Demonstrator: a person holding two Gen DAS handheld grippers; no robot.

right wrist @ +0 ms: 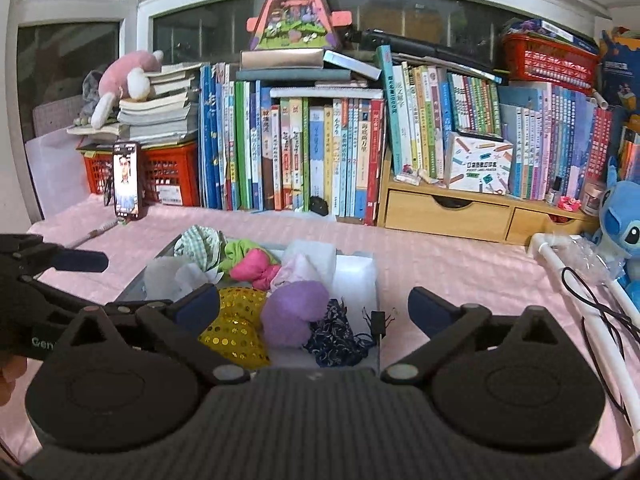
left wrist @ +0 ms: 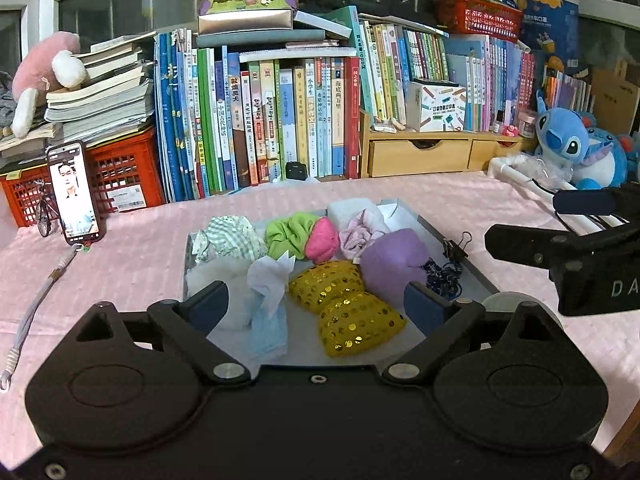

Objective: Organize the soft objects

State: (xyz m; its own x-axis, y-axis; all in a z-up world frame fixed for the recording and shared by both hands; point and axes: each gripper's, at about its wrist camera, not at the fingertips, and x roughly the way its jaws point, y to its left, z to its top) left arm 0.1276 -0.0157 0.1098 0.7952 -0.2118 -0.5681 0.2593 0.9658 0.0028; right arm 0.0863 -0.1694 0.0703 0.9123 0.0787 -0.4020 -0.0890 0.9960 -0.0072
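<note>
Hovering over the tray (left wrist: 476, 268) on the pink table (left wrist: 132, 264), both grippers, left gripper (left wrist: 316, 304) and right gripper (right wrist: 314, 312), spread their fingers wide and empty, probably because the soft objects (left wrist: 348, 312) already sit gathered inside it.

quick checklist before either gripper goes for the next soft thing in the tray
1. Left gripper open, nothing between its fingers: ok.
2. Right gripper open, nothing held: ok.
3. Soft items sit inside the tray; yellow sequin bow and purple plush are uncovered on top: ok.
4. Binder clip and dark blue cord lie beside the purple plush, could snag: not ok.
5. Grippers apart; the right one hangs at the tray's right side in the left wrist view: ok.
6. Where sorted items should go: cannot tell.
</note>
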